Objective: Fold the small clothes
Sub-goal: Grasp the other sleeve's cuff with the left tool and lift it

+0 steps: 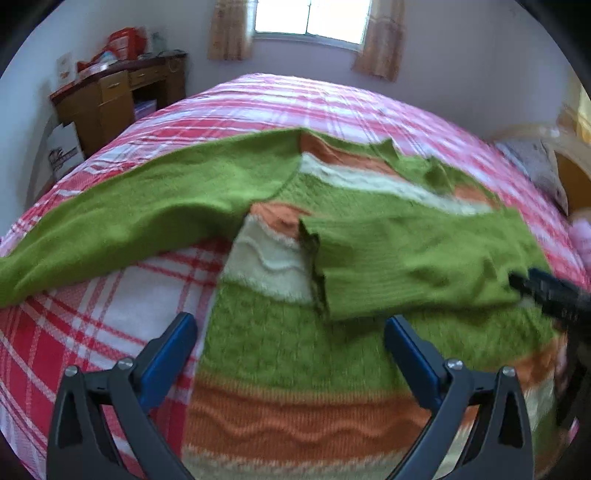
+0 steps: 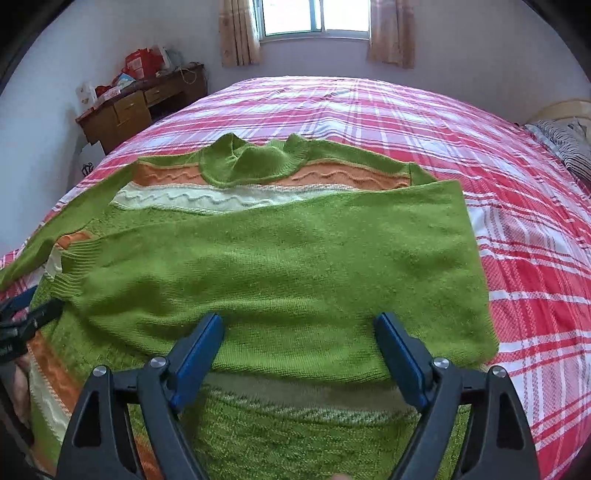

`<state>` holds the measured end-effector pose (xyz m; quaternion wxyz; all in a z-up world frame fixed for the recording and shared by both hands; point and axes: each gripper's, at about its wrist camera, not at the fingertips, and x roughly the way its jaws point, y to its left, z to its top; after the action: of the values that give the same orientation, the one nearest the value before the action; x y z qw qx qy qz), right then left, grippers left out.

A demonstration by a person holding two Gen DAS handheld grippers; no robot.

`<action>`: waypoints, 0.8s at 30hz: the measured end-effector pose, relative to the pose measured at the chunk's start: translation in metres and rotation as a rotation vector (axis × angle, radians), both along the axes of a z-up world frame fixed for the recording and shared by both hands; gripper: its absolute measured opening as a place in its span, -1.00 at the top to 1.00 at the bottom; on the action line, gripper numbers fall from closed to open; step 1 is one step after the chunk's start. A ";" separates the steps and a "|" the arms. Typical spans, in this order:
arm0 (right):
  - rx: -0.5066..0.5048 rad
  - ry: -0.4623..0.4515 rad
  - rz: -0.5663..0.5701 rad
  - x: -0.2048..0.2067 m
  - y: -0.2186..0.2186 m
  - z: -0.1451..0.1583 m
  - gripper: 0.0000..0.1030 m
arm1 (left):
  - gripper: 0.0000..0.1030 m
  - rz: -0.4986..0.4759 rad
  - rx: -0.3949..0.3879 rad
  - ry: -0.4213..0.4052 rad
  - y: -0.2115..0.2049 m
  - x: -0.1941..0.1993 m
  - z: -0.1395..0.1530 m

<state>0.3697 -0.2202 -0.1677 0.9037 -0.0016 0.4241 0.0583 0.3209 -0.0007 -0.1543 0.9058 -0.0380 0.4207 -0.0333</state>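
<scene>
Green sweater with orange and white wavy stripes lies flat on pink plaid bed, collar far. One sleeve folded across body, cuff at left. Right hand-held gripper near, blue fingers spread wide over sleeve. Left hand-held gripper at left edge. Wooden desk far left, window behind.
</scene>
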 end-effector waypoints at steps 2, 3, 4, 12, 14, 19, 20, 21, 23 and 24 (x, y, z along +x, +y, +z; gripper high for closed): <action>0.003 0.000 0.000 0.003 0.001 -0.002 -0.68 | -1.00 -0.037 0.033 0.002 -0.004 -0.007 0.000; -0.004 -0.001 0.001 0.000 0.002 -0.001 -0.68 | -1.00 -0.048 0.037 0.002 -0.005 -0.011 0.001; -0.011 -0.003 0.002 -0.004 0.001 0.002 -0.68 | -1.00 -0.062 0.031 0.001 -0.003 -0.018 0.003; 0.016 -0.021 0.002 -0.012 -0.002 0.008 -0.68 | -0.73 0.107 -0.010 0.020 0.084 -0.069 0.023; 0.022 -0.024 0.001 -0.012 -0.003 0.008 -0.68 | -0.61 0.180 -0.038 0.023 0.117 -0.079 0.030; 0.026 -0.031 -0.001 -0.013 -0.003 0.009 -0.68 | -0.17 0.407 -0.176 0.029 0.206 -0.101 0.042; 0.025 -0.032 -0.002 -0.014 -0.003 0.009 -0.68 | -0.01 0.441 -0.210 0.026 0.220 -0.103 0.042; 0.024 -0.032 -0.002 -0.014 -0.003 0.009 -0.68 | 0.06 0.477 -0.245 0.025 0.232 -0.105 0.043; 0.021 -0.033 -0.003 -0.014 -0.002 0.009 -0.68 | 0.26 0.546 -0.344 0.011 0.258 -0.108 0.043; 0.019 -0.033 -0.003 -0.014 -0.002 0.009 -0.68 | 0.32 0.567 -0.384 0.001 0.267 -0.109 0.043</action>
<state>0.3556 -0.2225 -0.1589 0.9106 0.0065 0.4086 0.0609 0.2124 0.2664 -0.1111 0.8552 -0.3232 0.3798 0.1411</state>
